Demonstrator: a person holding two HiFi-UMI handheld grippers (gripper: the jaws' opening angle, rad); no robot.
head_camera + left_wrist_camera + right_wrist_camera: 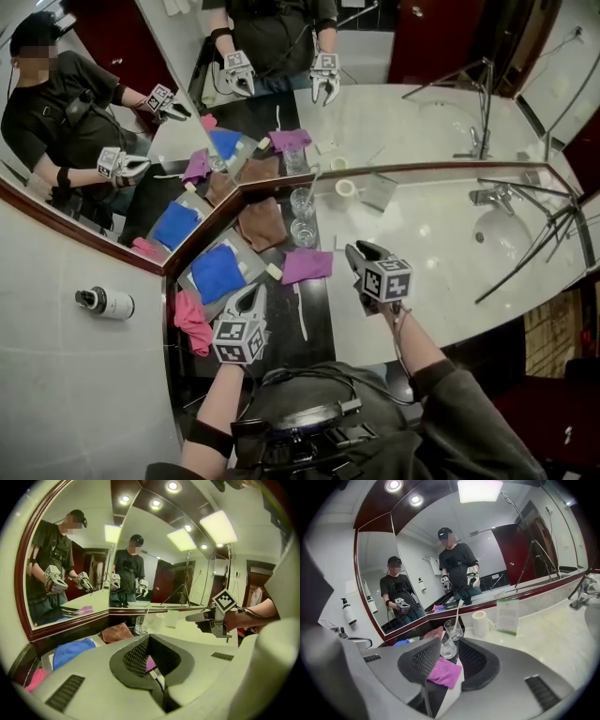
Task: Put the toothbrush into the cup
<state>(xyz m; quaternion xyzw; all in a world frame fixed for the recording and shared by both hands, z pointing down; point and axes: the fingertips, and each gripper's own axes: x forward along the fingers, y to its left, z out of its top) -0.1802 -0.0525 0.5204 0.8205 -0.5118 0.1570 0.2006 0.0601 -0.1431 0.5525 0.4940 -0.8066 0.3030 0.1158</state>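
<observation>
A white toothbrush (313, 181) stands tilted in the farther of two clear glasses (302, 200) at the back of the dark tray (319, 309); the nearer glass (303, 232) is empty. In the right gripper view the toothbrush (457, 610) leans out of that glass (453, 629) ahead of the jaws. My right gripper (357, 253) is open and holds nothing, to the right of the glasses. My left gripper (251, 292) is shut and empty, over the tray's near left. A second white stick (300, 315) lies flat on the tray.
A purple cloth (307, 265), blue cloth (217, 273), pink cloth (192, 319) and brown cloth (262, 223) lie around the tray. A white cup (347, 188) and card stand (380, 190) sit right of the glasses. The faucet (492, 195) and basin are further right. Mirrors close the back.
</observation>
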